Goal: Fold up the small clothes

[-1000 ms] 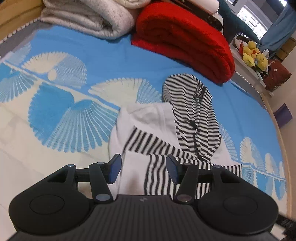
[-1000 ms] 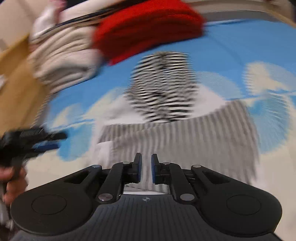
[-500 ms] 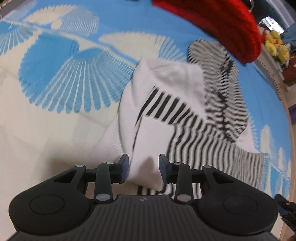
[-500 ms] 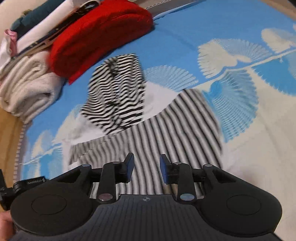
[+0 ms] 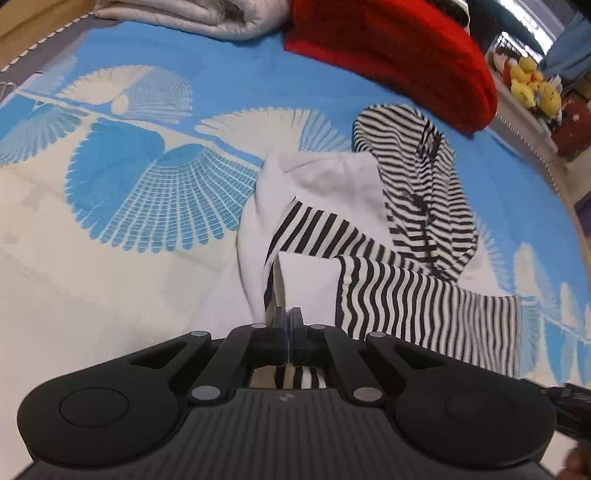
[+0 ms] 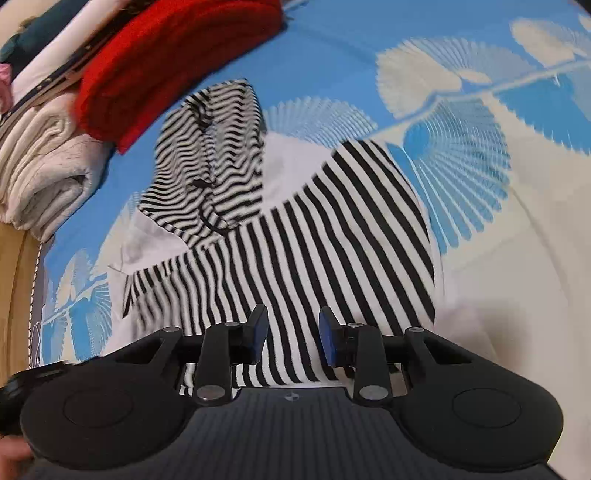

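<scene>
A small black-and-white striped hooded garment lies partly folded on the blue and cream patterned bedspread. Its striped hood points toward the far pillows. My left gripper is shut on the garment's near white edge, which is pinched upright between the jaws. In the right wrist view the same garment spreads out in front of my right gripper, which is open with its jaws over the striped hem, holding nothing.
A folded red blanket and a folded grey-white blanket lie at the far edge, also in the right wrist view. Yellow plush toys sit on a side shelf at right. A wooden bed edge runs at left.
My left gripper moved in on the garment's near edge and closed on it. My right gripper opened from nearly shut and came down over the striped hem.
</scene>
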`<control>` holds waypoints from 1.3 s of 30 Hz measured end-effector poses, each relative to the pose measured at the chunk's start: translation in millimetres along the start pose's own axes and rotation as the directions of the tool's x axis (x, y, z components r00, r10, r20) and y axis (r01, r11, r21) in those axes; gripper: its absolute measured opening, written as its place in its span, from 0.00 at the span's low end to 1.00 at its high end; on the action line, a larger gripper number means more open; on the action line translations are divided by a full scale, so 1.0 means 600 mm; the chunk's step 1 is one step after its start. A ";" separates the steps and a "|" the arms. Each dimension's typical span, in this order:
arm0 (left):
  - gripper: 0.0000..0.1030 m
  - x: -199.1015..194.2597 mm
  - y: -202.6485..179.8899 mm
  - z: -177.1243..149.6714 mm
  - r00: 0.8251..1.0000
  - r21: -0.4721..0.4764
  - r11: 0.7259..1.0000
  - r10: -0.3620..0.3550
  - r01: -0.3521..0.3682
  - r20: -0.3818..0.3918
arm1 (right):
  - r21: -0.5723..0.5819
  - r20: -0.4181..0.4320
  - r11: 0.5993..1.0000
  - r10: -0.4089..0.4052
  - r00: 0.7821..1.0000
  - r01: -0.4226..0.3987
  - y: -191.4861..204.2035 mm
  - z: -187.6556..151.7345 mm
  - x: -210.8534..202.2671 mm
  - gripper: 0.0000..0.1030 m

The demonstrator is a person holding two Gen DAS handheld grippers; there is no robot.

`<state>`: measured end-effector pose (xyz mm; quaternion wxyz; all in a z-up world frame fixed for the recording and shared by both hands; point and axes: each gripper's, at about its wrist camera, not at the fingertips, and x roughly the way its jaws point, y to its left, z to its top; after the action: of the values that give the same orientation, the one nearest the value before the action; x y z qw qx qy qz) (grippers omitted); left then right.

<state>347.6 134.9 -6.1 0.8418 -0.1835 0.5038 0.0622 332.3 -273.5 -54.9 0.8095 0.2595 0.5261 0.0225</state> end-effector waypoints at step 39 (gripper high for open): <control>0.50 0.017 -0.082 0.001 0.993 0.245 0.965 0.072 -0.093 0.092 | -0.118 0.125 0.980 -0.144 0.982 0.159 0.000 0.021 -0.019 0.40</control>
<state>367.3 88.6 -2.5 0.8749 -0.0526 0.4796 0.0413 338.3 -281.9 -41.3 0.8530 0.1673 0.4940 -0.0209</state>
